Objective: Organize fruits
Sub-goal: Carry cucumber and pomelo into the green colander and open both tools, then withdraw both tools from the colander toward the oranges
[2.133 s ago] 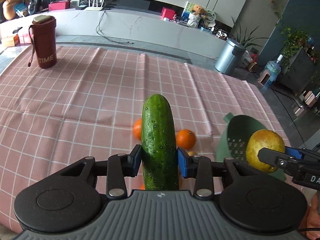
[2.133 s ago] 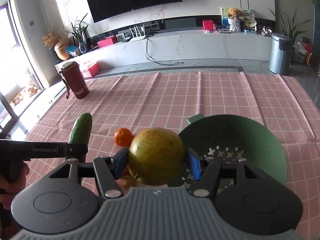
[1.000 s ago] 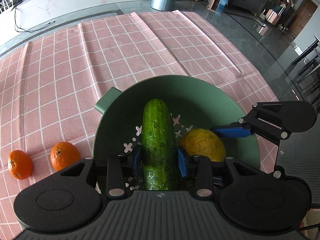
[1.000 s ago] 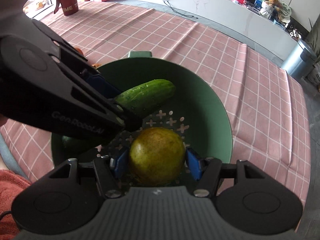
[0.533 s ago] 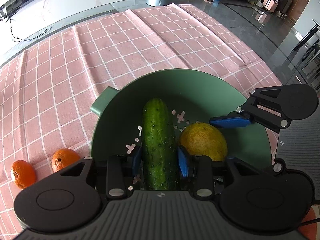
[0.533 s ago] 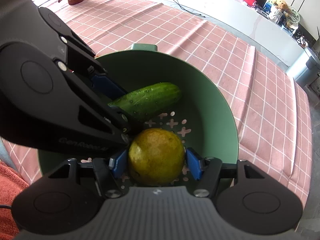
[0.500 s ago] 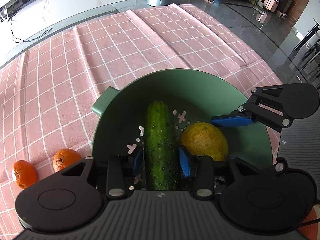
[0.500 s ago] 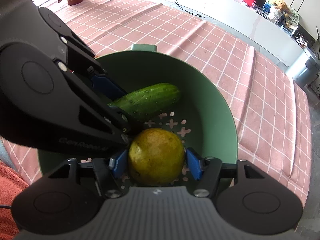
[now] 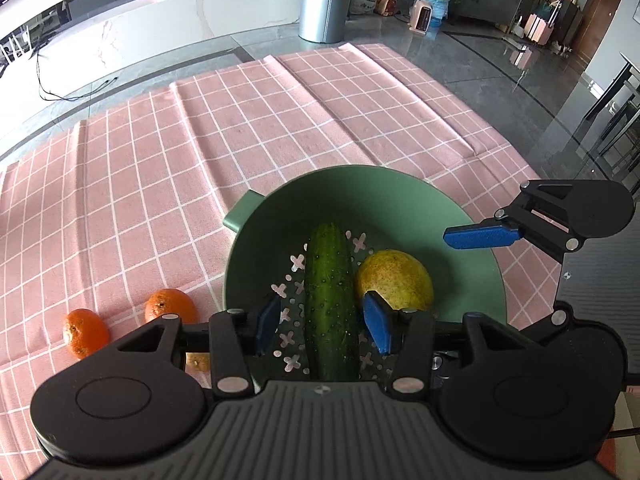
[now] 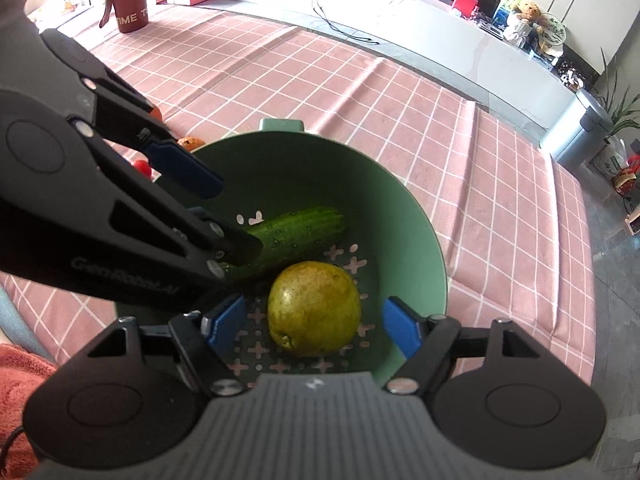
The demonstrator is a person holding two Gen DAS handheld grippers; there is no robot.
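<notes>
A green colander bowl (image 9: 400,192) stands on the pink checked cloth. A cucumber (image 9: 330,296) and a yellow-green pear (image 9: 394,280) lie side by side on its perforated floor. My left gripper (image 9: 322,322) is open, its blue pads clear of the cucumber on both sides. In the right wrist view the bowl (image 10: 408,216) holds the cucumber (image 10: 296,232) and the pear (image 10: 314,314). My right gripper (image 10: 314,326) is open, its pads apart from the pear. Two oranges (image 9: 170,306) (image 9: 86,332) lie on the cloth left of the bowl.
A small yellowish fruit (image 9: 198,362) lies by the bowl, mostly hidden behind my left gripper. A brown cup (image 10: 130,0) stands at the far corner of the table. A small red fruit (image 10: 141,167) peeks out beside the bowl. A metal bin (image 9: 324,6) stands on the floor beyond the table.
Both grippers have opened and let go: the cucumber and the pear now lie loose in the bowl. Both grippers have drawn back and up a little.
</notes>
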